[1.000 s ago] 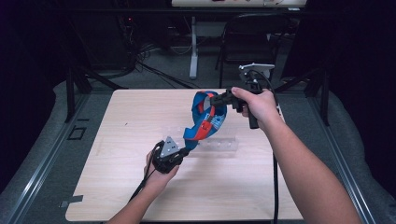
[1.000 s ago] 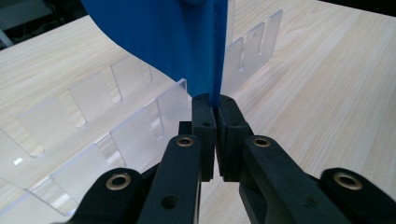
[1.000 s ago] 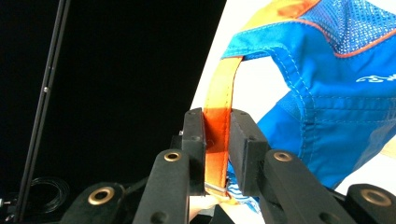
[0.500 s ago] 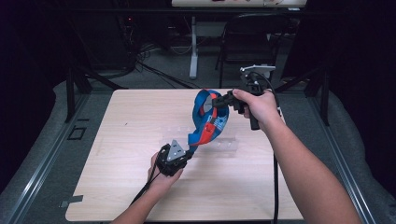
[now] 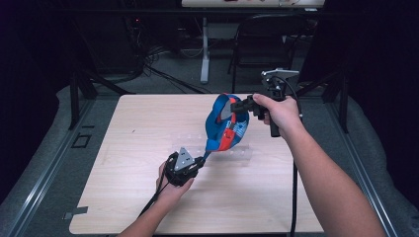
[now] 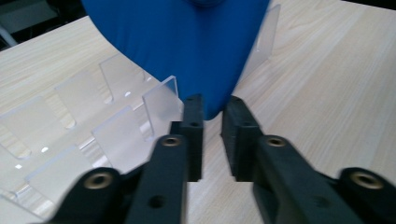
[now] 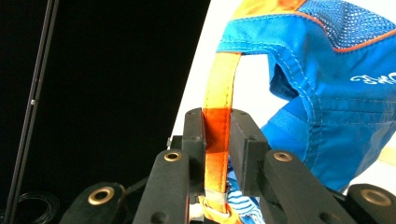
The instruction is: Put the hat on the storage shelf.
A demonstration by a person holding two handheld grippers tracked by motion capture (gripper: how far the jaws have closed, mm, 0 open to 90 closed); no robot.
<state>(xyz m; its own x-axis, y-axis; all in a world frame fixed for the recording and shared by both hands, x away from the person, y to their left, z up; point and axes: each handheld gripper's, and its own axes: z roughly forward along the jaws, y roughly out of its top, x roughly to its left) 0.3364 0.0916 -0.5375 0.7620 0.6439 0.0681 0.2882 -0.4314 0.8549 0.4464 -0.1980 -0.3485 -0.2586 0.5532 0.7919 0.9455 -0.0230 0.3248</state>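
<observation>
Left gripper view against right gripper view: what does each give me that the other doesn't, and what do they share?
Left gripper view: the left gripper, its jaws just opened a little, with the cap's blue tip between them, above a clear rack on the table.
Right gripper view: the right gripper shut on the orange strap, plus the cap's mesh and white lettering.
Shared: the blue cap, and a pair of black jaws at one end of it.

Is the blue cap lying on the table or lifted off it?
Lifted: the blue cap hangs from the right gripper, shut on its orange strap.
</observation>
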